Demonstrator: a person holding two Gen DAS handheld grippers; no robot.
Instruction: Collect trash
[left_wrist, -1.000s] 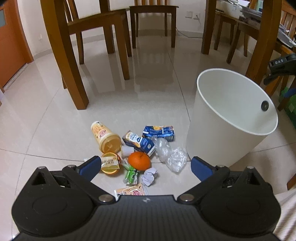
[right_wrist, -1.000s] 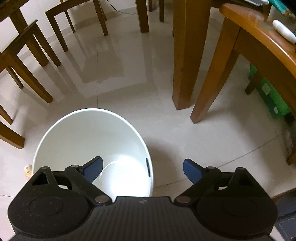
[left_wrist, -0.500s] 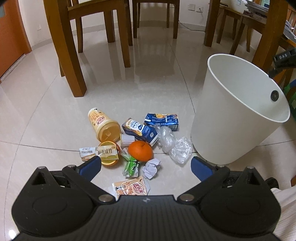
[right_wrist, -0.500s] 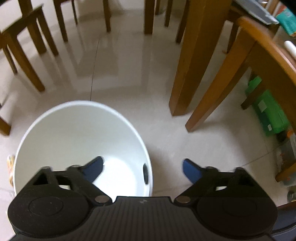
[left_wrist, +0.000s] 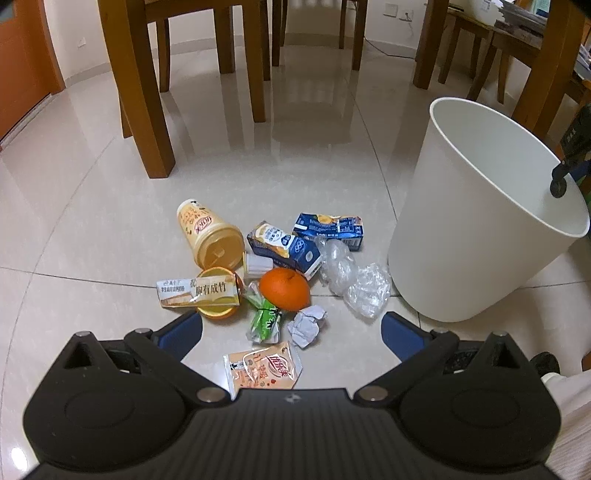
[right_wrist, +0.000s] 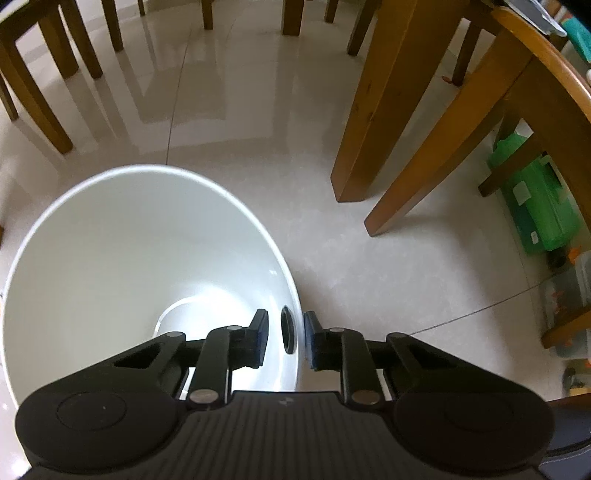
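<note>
Two milk cartons (left_wrist: 283, 245), one orange (left_wrist: 284, 288), one bin (left_wrist: 476, 236).

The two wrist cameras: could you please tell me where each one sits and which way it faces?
Left wrist: on the left gripper, open, low over the floor, facing the trash pile around the orange; a pale sleeve shows at right.
Right wrist: on the right gripper, looking down into the bin, its fingers either side of the rim.
Shared: the bin; the right gripper's tip shows at its rim in the left view.
</note>
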